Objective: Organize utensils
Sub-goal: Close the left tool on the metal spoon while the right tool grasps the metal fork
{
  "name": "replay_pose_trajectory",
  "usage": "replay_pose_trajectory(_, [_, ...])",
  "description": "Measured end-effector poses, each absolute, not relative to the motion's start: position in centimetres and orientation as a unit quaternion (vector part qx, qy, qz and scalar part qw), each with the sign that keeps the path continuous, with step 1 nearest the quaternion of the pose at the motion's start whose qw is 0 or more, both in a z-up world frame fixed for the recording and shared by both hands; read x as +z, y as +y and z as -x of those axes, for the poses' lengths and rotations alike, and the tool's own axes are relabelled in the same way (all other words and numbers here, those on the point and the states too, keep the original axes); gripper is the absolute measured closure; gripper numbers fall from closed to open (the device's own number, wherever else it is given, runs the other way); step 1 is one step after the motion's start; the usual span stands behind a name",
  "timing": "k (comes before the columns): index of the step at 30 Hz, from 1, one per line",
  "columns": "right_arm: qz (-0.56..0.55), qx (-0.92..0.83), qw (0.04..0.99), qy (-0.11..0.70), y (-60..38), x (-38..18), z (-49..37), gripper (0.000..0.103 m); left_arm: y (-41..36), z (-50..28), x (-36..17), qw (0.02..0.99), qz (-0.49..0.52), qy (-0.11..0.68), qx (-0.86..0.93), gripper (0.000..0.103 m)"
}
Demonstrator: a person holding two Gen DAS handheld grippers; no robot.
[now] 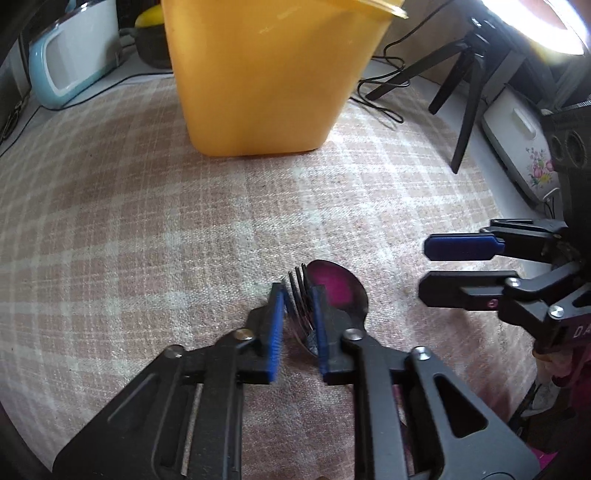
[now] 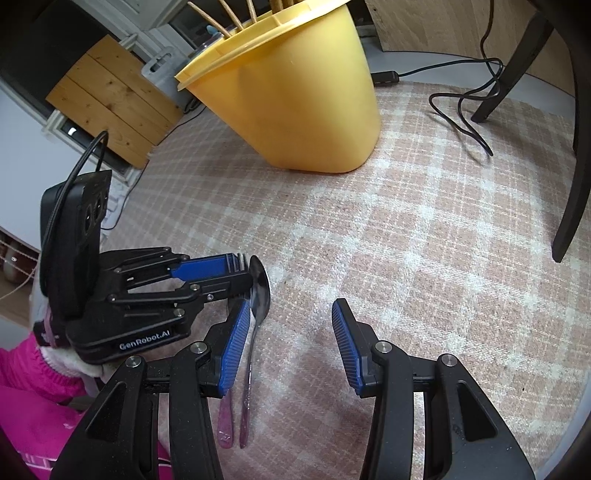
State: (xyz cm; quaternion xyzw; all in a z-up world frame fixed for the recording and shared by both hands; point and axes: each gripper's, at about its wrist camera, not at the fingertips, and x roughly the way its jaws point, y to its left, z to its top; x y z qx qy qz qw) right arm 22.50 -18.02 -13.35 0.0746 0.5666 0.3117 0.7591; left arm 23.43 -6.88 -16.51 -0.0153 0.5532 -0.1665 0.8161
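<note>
A yellow holder (image 2: 295,96) is seen on the checked cloth (image 2: 424,240), with wooden sticks (image 2: 229,16) standing in it. A fork (image 1: 300,299) is pinched by the left gripper (image 1: 298,317) beside a spoon (image 1: 338,284). The right gripper (image 2: 288,347) is held half-wide, empty.

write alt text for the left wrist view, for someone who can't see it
The left gripper is closed around a fork lying beside a spoon on a pink checked cloth. A yellow bin stands behind them, and the right gripper hangs open at the right edge.
</note>
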Motion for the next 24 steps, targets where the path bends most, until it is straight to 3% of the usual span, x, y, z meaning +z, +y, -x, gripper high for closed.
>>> replay_pose_trajectory(7, [-0.056,0.324,0.749,0.575,-16.1,-14.0,-23.2,0.059,-6.8,-22.8,-16.4,0.822,0.017,0.546,-0.160,0.098])
replay_pose_trajectory(10, [-0.050,0.328,0.741,0.584,-15.4,-14.4,-23.5,0.067,-6.5,-22.5,-16.4,0.824,0.015,0.544,-0.158,0.098])
replay_pose_trajectory(24, [0.047,0.310,0.741,0.593,-10.1,-15.8,-23.4,0.067,-2.1,-21.8,-16.1,0.828,0.032,0.547,-0.125,0.098])
